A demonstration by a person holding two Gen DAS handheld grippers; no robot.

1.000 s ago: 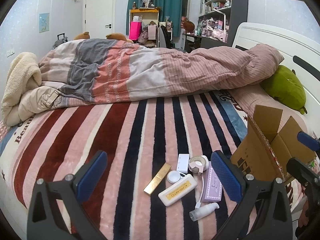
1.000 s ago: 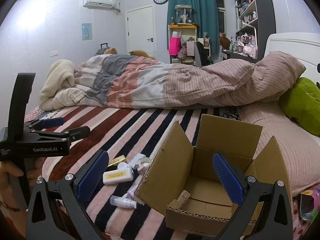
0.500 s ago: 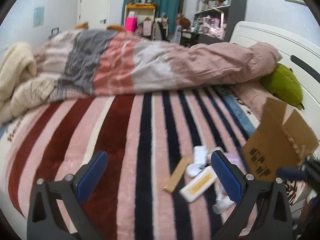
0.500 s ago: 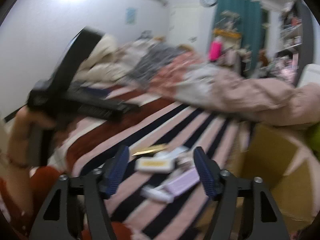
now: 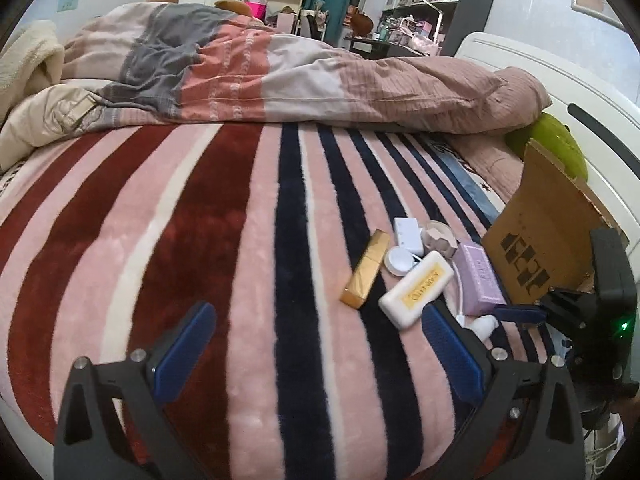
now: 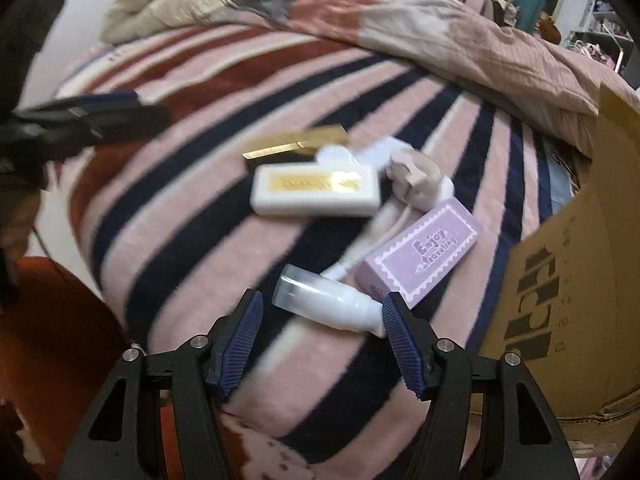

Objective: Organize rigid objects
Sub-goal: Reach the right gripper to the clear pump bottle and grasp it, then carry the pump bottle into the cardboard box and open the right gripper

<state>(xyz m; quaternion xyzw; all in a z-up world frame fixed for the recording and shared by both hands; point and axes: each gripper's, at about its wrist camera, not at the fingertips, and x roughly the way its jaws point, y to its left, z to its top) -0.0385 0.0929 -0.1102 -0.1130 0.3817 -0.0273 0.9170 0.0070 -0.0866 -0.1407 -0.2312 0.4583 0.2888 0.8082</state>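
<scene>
A cluster of small items lies on the striped blanket: a gold bar box (image 5: 366,268) (image 6: 296,144), a white box with a gold label (image 5: 416,294) (image 6: 316,190), a purple box (image 5: 478,278) (image 6: 424,256), a tape roll (image 6: 416,178) and a white spray bottle (image 6: 328,302). My right gripper (image 6: 322,320) points down at the bottle. Its jaws are opening, and the bottle lies just ahead between the fingertips without being pressed. My left gripper (image 5: 318,346) hovers open and empty, left of the cluster.
An open cardboard box (image 5: 548,232) (image 6: 580,280) stands right of the items, near the headboard. A bunched duvet (image 5: 320,76) crosses the far side of the bed. A green plush (image 5: 560,148) sits behind the box. The bed's near edge is close below the grippers.
Both grippers have come down toward the blanket. The right one swung left from over the cardboard box to the spray bottle, and its jaws stand narrower than a second ago.
</scene>
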